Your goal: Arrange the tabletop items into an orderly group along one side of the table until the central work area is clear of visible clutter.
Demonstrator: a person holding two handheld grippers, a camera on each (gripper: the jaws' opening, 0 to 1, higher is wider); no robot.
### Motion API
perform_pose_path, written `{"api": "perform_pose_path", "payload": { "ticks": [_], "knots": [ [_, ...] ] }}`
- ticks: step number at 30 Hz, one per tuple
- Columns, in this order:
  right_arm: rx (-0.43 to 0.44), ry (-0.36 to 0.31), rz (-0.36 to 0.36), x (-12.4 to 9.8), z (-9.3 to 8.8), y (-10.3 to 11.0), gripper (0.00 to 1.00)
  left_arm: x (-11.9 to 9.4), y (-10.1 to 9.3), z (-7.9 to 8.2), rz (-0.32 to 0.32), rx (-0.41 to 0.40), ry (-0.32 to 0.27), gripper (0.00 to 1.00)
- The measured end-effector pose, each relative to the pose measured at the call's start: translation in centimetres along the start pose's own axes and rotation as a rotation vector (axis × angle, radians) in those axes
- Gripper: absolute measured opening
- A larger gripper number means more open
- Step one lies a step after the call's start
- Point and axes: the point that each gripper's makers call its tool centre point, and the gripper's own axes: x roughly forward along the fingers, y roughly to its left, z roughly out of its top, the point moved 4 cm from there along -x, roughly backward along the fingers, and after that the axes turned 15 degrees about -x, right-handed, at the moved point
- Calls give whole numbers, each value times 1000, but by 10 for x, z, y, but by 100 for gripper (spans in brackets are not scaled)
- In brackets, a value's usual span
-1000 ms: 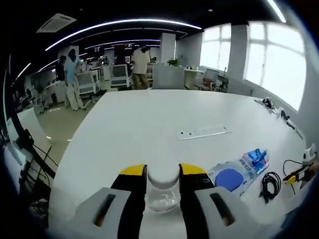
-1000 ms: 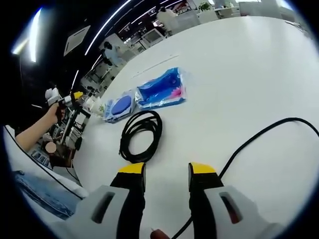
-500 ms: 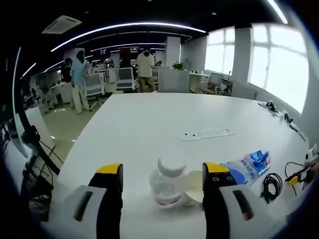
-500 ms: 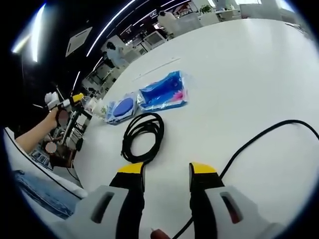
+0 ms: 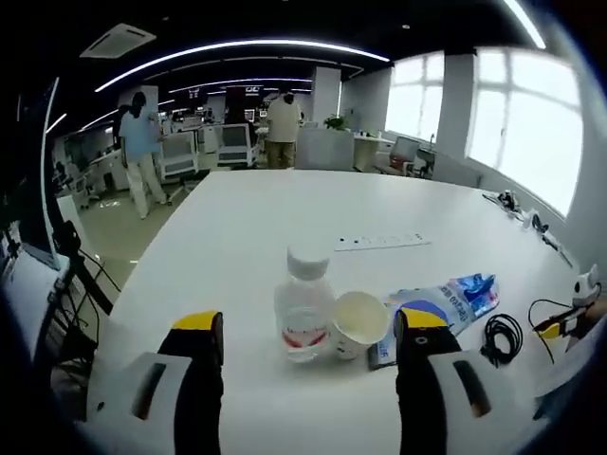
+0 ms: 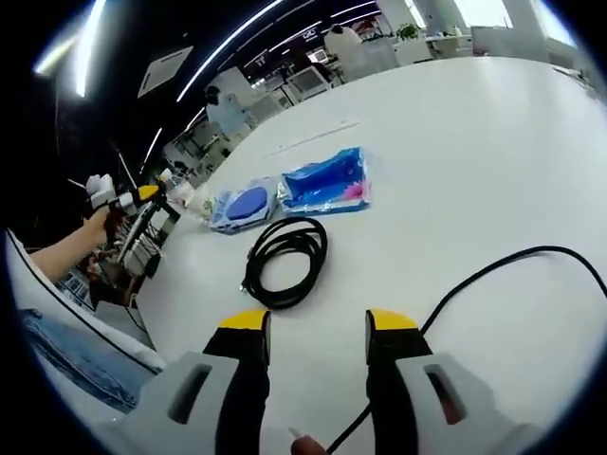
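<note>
From the left gripper view I see my left gripper (image 5: pixel 308 332) with its jaws spread wide and nothing between them. Just ahead of the gap stands a small clear bottle (image 5: pixel 303 308) — white cap, red-and-white label low on its body, upright on the white table (image 5: pixel 247 227). Touching it toward the right jaw is a white paper cup (image 5: pixel 358 323), tipped so its pale mouth faces me. Beyond the right jaw tip lie two plastic packets, one holding a blue disc (image 5: pixel 415 314) and a longer blue-printed packet (image 5: pixel 461 295) behind it; I cannot tell whether they overlap. Further out to that side sits a small black cable coil (image 5: pixel 500 334). A white power strip (image 5: pixel 381 242) lies well ahead of the jaws, apart from the rest.

In the right gripper view my right gripper (image 6: pixel 317 327) has its jaws moderately parted, holding nothing. Directly ahead of the left jaw tip is the black cable coil (image 6: pixel 287 263), loosely looped. Past it lie the blue-printed packet (image 6: pixel 327 180) and the disc packet (image 6: pixel 245 204), side by side. A loose black cord (image 6: pixel 493 275) curves off from beside the right jaw. Far off to the left, a hand (image 6: pixel 100 223) grips the other gripper.
</note>
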Motion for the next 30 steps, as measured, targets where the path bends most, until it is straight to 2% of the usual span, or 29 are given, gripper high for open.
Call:
{"api": "perform_pose_path", "payload": {
  "ticks": [4,7,11,15,17,22,30],
  "knots": [
    [-71,3,-8,-5,0,5,41,-14,1,-15,-18,-9,12,76],
    [-140,-13,-26,-9,3,7,46,-25,1,-27,-27,-6,24,76],
    [-191,-31,-30,-13,8,13,52,-37,3,-42,-41,-9,41,76],
    [-239,-46,-19,-15,13,20,57,-45,9,-58,-51,7,63,78],
    [-272,-39,-6,-16,15,25,59,-52,5,-65,-67,24,75,79],
    [-338,-39,2,-23,25,31,69,-66,-5,-76,-91,58,97,82],
    [-383,-27,22,-34,42,33,76,-84,-10,-84,-113,78,99,87]
  ]
}}
